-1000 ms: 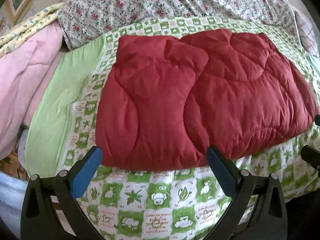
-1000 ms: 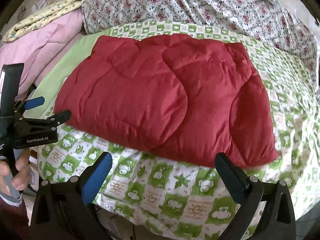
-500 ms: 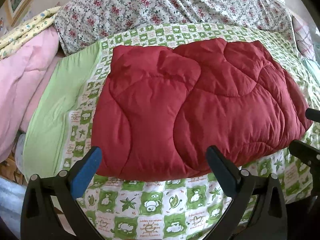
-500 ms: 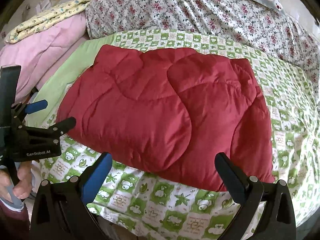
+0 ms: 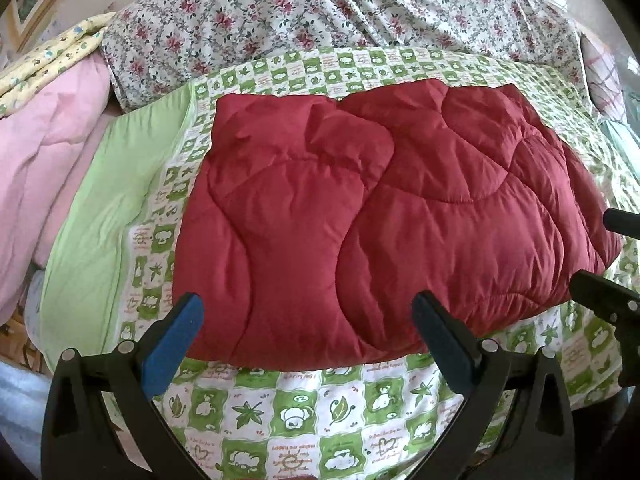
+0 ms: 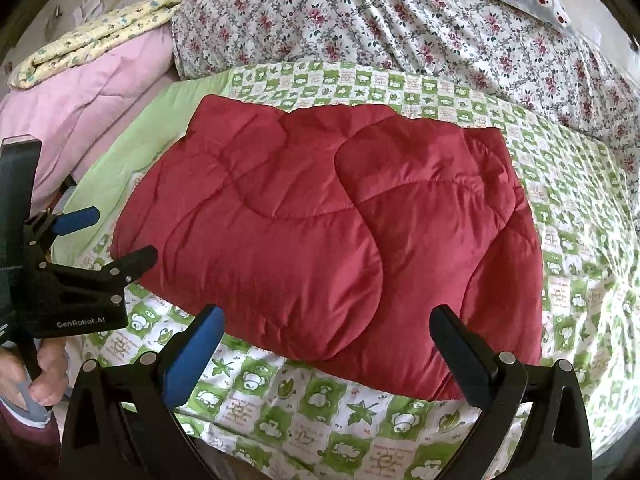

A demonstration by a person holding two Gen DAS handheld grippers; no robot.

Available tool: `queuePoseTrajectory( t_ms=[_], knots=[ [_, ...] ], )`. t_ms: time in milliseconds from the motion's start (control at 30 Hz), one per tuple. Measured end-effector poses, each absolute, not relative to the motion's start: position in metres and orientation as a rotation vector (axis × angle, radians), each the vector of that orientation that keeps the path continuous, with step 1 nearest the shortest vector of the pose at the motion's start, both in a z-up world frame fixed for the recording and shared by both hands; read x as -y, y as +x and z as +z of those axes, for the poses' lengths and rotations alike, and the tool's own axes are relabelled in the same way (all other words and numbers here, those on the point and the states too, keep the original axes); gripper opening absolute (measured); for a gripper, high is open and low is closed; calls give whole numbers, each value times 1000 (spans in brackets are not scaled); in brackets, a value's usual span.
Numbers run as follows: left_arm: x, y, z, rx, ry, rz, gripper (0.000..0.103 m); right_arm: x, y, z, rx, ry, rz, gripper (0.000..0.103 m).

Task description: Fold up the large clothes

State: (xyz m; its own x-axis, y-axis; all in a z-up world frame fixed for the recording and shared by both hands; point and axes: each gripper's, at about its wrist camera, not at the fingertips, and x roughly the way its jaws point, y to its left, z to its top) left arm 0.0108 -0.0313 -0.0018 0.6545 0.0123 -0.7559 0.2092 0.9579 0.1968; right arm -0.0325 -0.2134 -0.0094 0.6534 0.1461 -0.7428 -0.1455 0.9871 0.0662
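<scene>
Change since earlier frames: both grippers have drawn nearer the bed; folded quilt fills more of each view, its shape unchanged.
Left wrist view, jaws: left gripper (image 5: 306, 334) spread wide, nothing between the blue-padded fingers (image 5: 172, 346).
Left wrist view, task item: folded dark-red quilted padded garment (image 5: 380, 216) lies flat just ahead of the jaws, its near edge between the fingertips, not touched.
Left wrist view, support: green-and-white checked cartoon-print bedsheet (image 5: 300, 412) under jaws and garment.
Left wrist view, surroundings: pink quilt (image 5: 48, 172) far left of jaws; floral rose-print duvet (image 5: 320, 12) beyond garment.
Right wrist view, jaws: right gripper (image 6: 328, 344) wide open, empty.
Right wrist view, task item: garment ahead of and between the fingers, near edge close to the tips.
Right wrist view, other: left gripper left of jaws, open, held by a hand (image 6: 36, 376).
</scene>
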Motion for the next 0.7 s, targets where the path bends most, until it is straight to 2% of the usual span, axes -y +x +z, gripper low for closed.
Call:
queuePoseTrajectory(
  t_ms=[700],
  knots=[
    [32, 19, -1, -862, 266, -127, 103, 221, -27, -9, -853, 13, 153, 103]
  ],
)
